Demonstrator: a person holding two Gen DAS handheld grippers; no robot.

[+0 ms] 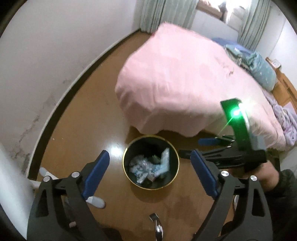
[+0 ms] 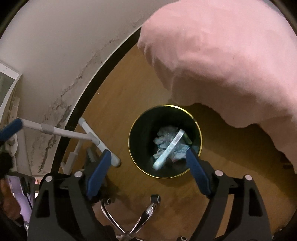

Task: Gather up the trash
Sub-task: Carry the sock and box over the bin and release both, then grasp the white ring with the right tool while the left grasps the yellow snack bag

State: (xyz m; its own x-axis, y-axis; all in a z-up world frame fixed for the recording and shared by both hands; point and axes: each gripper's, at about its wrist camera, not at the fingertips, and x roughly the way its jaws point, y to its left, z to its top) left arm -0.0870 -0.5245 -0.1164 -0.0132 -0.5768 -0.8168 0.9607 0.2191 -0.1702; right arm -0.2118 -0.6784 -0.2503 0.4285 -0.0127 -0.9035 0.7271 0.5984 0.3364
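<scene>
Two tools, left tool [image 1: 149, 171] and right tool [image 2: 148, 171], hang with fingers apart, gripping nothing. One bin [image 2: 197, 122] stands on the floor ahead of both, holding a heap of crumpled wrappers [image 2: 167, 142]. One pink blanket [image 2: 222, 64] lies beyond. Risk: a descending finger could strike the rim and tip the bin.

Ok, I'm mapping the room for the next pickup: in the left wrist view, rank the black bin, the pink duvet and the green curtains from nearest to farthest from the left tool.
1. Black bin: on the floor just ahead of the open left tool, between its fingers.
2. Pink duvet: on the bed beyond the bin.
3. Green curtains: at the far wall, behind the bed.
</scene>
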